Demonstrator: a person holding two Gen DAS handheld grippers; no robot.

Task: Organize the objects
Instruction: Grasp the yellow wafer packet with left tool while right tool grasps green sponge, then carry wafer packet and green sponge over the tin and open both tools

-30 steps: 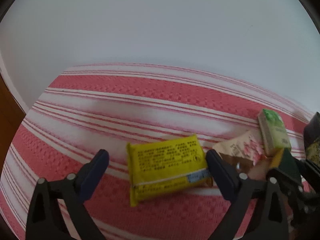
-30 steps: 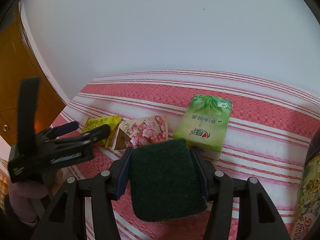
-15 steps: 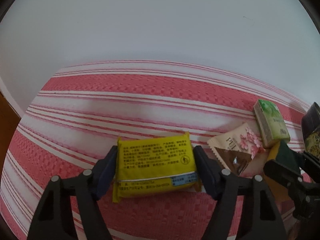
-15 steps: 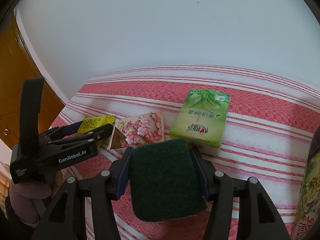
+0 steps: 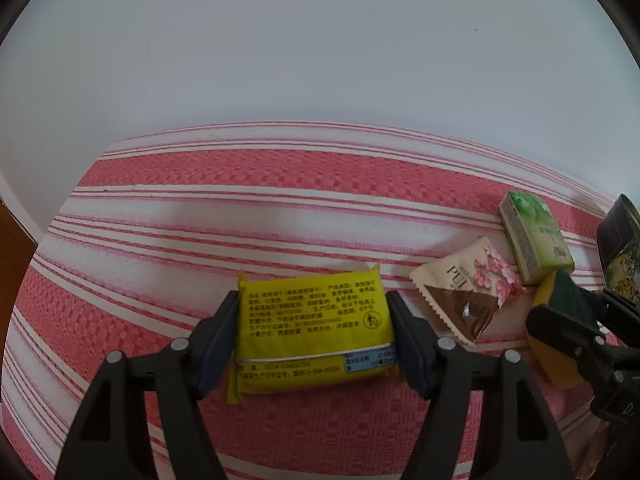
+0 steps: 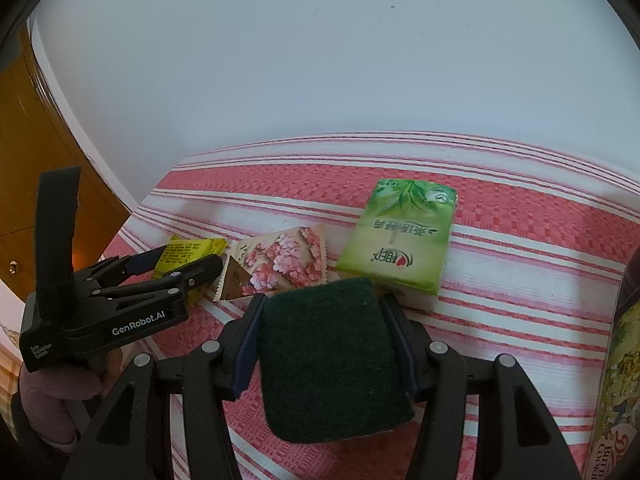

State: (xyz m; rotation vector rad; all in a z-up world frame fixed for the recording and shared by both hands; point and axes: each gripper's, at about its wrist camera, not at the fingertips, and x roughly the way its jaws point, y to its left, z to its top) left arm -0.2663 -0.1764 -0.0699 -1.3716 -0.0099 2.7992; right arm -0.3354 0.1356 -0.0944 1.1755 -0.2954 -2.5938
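A yellow snack packet (image 5: 312,330) lies on the red-and-white striped cloth (image 5: 280,208). My left gripper (image 5: 312,340) is shut on its two short ends. It shows in the right wrist view (image 6: 188,256) held by the left gripper (image 6: 176,276). My right gripper (image 6: 326,344) is shut on a dark green scouring sponge (image 6: 328,360) with a yellow underside (image 5: 554,332), just above the cloth. A beige packet with pink blossoms (image 6: 280,266) and a green tissue pack (image 6: 400,240) lie side by side beyond the sponge.
A printed cookie tin (image 6: 616,392) stands at the far right edge. A white wall (image 6: 320,60) rises behind the cloth. A wooden door (image 6: 24,168) is at the left. The cloth's left part (image 5: 120,260) holds nothing else.
My left gripper moved forward and closed from wide open onto the yellow packet, which turned square to the fingers. My right gripper kept hold of the sponge and shifted slightly.
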